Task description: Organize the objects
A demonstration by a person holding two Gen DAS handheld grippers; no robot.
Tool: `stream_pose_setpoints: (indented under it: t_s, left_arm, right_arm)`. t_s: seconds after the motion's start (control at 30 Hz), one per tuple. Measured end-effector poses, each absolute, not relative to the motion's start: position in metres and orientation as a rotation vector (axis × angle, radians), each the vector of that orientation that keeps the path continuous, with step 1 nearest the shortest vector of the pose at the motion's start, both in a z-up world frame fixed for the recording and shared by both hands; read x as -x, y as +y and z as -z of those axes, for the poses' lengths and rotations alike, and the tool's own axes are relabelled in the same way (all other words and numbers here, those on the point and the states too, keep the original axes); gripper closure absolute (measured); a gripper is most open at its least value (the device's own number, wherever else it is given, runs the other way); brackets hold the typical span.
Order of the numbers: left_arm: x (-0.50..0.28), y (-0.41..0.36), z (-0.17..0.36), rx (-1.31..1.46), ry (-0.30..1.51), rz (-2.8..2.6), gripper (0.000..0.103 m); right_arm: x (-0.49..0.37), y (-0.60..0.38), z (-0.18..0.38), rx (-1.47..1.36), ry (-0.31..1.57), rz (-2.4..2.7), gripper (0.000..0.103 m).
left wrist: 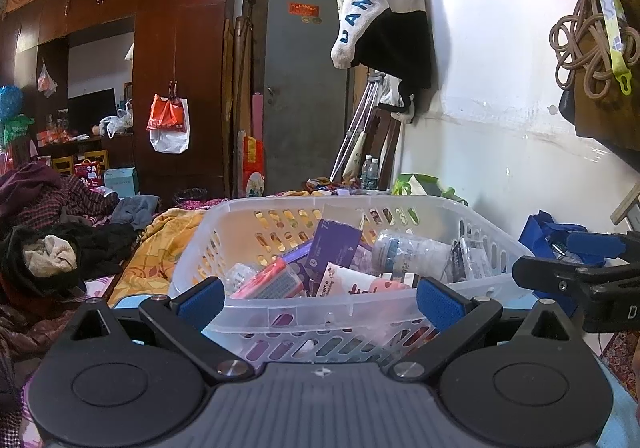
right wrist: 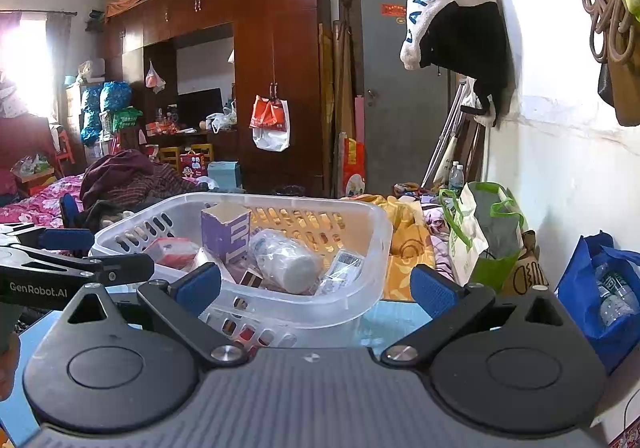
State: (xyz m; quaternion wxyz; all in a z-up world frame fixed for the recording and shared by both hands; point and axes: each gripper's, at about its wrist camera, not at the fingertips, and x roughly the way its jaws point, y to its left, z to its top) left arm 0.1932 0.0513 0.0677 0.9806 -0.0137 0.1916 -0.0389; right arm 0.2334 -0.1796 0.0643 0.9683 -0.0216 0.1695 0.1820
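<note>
Nearest me, my left hand-held gripper (left wrist: 320, 302) and right hand-held gripper (right wrist: 316, 288) both gape wide, holding nothing. Just beyond, the white basket (left wrist: 352, 318) sits on the blue bench (right wrist: 384, 312) near its front edge, already loaded with the purple box (right wrist: 226, 234), wrapped bottle (right wrist: 286, 258) and packets; I judge sorting nearly finished.

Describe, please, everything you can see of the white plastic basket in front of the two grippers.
The basket is translucent white plastic with rounded corners, a smooth thick rim and rows of oval slots in its walls. It sits upright on a light blue surface, close before both open grippers, which do not touch it. It is filled loosely: a purple carton stands upright, a wrapped white bottle lies on its side, and a red-and-white packet and small sachets lie among them. Yellow bedding lies behind it.
</note>
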Motion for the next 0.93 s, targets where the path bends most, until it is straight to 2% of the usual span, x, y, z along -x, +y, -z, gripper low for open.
stream_pose_setpoints:
  t_s: [0.93]
  left_arm:
    - [-0.1907,0.0470,-0.0704,0.013,0.353,0.069,0.000]
  right_arm:
    - [-0.2328,-0.1787,-0.0632,0.048,0.343,-0.375,0.000]
